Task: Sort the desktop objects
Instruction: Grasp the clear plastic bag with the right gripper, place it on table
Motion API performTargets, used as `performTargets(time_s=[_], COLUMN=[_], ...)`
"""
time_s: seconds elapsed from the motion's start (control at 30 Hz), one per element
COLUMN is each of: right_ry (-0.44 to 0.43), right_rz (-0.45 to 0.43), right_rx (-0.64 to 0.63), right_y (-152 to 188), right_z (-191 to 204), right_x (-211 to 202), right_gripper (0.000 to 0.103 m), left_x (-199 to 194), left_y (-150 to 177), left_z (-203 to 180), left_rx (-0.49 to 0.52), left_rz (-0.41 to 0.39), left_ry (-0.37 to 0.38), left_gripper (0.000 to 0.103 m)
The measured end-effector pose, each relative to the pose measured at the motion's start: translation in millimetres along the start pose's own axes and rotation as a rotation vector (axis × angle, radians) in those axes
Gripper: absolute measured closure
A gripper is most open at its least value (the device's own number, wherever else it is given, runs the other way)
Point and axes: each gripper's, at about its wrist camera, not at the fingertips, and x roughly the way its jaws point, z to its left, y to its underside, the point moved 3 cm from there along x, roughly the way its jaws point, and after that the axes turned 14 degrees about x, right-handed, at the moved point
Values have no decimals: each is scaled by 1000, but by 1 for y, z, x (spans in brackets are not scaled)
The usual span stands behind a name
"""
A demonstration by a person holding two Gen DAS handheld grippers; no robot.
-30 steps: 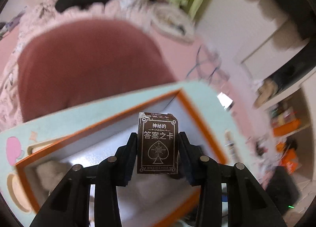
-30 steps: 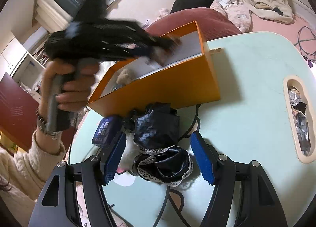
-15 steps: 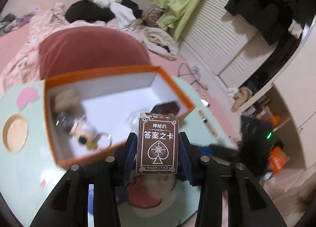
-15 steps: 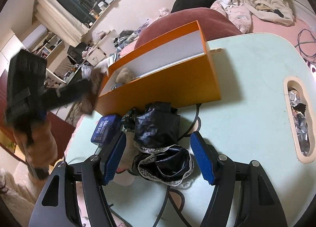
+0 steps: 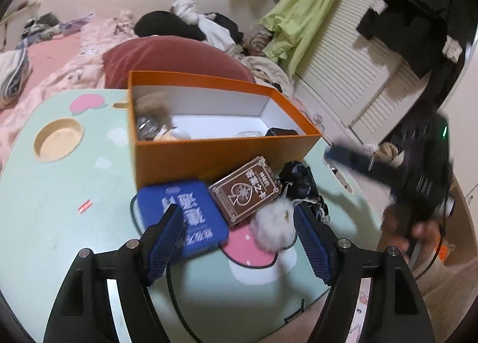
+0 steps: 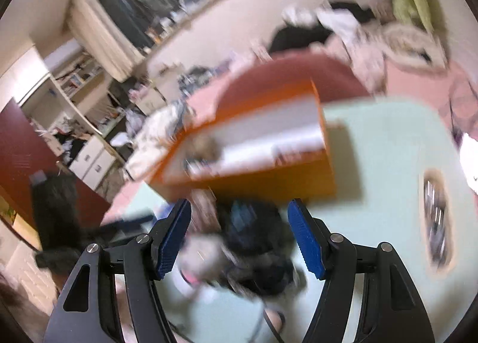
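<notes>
The left tool [image 5: 236,232] is spread wide and holds nothing, hovering low over the desk [image 5: 74,223]. Just ahead of it, in front of the orange box [image 5: 221,151], lie four loose things: a blue pack [image 5: 185,217], a brown card box [image 5: 245,190] lying flat with one corner resting on the pack, a white pompom [image 5: 274,231] touching the card box's near edge, and a crumpled black bag [image 5: 301,181] to the right. The orange box already holds a brown fluffy piece and a few small items.

The right tool [image 6: 239,238] is also spread and empty; its view is badly blurred, with the dark bag below its fingers.

The card box looks light and stiff with a smooth printed face, so it may slip; pinch it across its two long edges, not the flat faces. The pompom is soft and will squash, so any grip across its middle should do. The bag is limp and will sag, best gathered at a bunched fold. The blue pack seems flat and firm; take it by a raised edge
</notes>
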Motion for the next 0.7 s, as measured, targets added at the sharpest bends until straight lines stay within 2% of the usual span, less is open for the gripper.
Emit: performTargets(time_s=[0.1,0.13,0.17,0.23,0.33,0.47,0.53,0.6,0.63,0.7], right_ry=[56,96,143,229,399,540,559,525,465,431], right_rz=[12,50,107,210,377,498,590,634,670,654], right_rx=[-95,-123,-150,-159,-161,-180,-193,-206,-148,-136], right_y=[-31,-40,-48,-55,-57,-49,-41,-34,-34,-39], right_z=[30,38,47,52,42,35,30,28,24,27], right_x=[11,22,38,66,110,138,151,161,165,163], right_gripper=[35,41,55,63,63,63,64,63,65,69], left_x=[-4,-5,-5,-7,-9,-10,-10,-9,-8,-8], left_y=[4,4,5,5,5,6,7,7,7,6], left_z=[6,8,10,14,16,21,25,29,30,31], left_rx=[-59,-77,-95,-116,-119,-103,-107,-124,-135,-144], left_rz=[-37,-47,-57,-72,-82,-79,-80,-87,-91,-98], left_ry=[-5,-10,-15,-11,-11,-43,-45,-32,-25,-20], left_gripper=[24,23,19,19,19,18,18,18,18,18])
